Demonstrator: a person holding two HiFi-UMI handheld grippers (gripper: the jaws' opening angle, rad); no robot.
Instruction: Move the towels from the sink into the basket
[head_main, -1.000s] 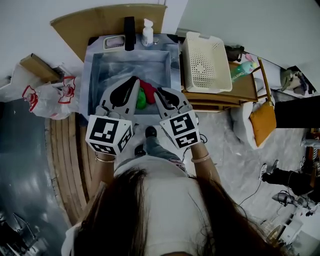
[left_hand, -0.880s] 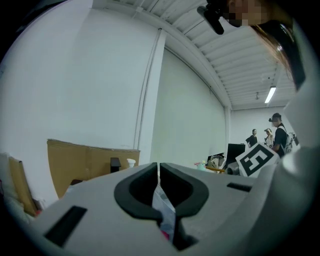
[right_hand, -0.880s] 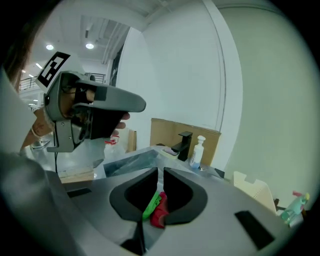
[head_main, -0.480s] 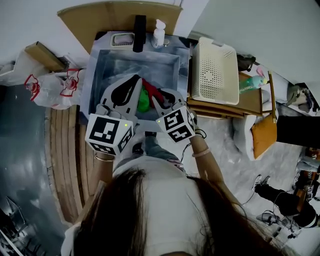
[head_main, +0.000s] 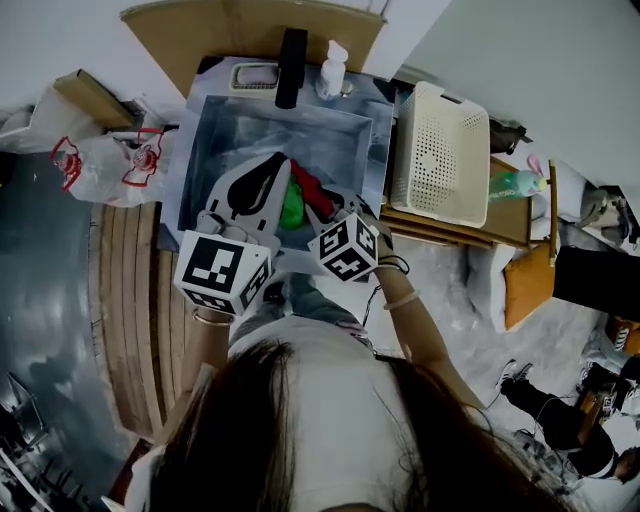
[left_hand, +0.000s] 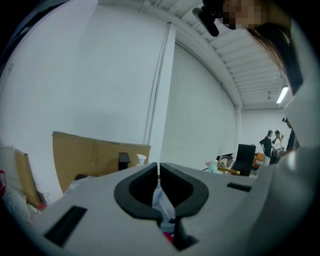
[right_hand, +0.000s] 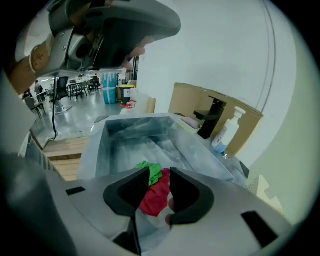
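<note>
1. Hanging tilted down over the near side of the sink, the right tool is released. Its jaws have just been opening, and the red towel shows through the gap beyond them, ungripped.
2. The left tool is held nearly level just beside it, clenched with nothing between its jaws.
3. The red towel lies bunched on the sink's floor toward the near side, touching a green towel.
4. The sink is a grey metal basin. A black faucet and a white soap bottle stand at its far rim.
5. The cream perforated basket sits on a wooden counter just right of the sink.
6. A cardboard sheet leans against the white wall behind the sink.
7. A plastic bag with red print lies to the left, near wooden floor planks and glossy grey flooring.
</note>
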